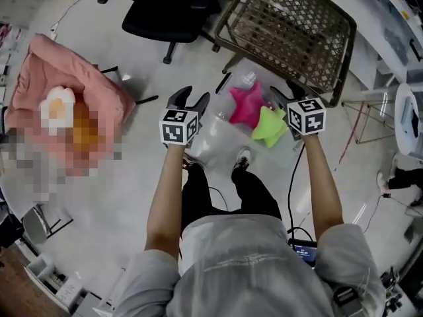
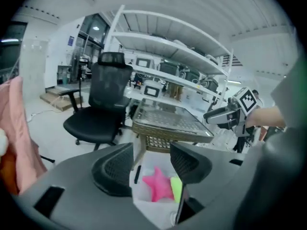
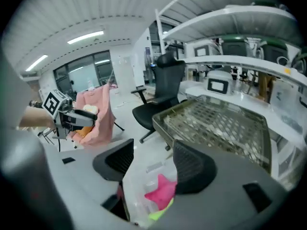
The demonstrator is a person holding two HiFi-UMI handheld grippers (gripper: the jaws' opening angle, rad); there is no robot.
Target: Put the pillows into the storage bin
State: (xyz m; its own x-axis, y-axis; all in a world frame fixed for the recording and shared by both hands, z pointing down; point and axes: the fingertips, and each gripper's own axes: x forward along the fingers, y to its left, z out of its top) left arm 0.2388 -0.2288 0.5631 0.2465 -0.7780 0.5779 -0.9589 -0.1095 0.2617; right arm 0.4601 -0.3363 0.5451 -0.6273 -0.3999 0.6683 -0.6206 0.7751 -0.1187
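Pink star pillow and green star pillow touching in storage bin, a pink arm pointed at wicker table, left gripper and right gripper held spread, empty.

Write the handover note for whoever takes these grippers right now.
Left gripper: open, empty, held over the bin.
Right gripper: open, empty, also over the bin.
Things: pink pillow and green pillow lie in the bin on the floor.
Done: two pillows binned.
Left: a white-and-orange plush sits on the pink seat to the left. It is possibly another pillow; if so, fetch it and bin it.
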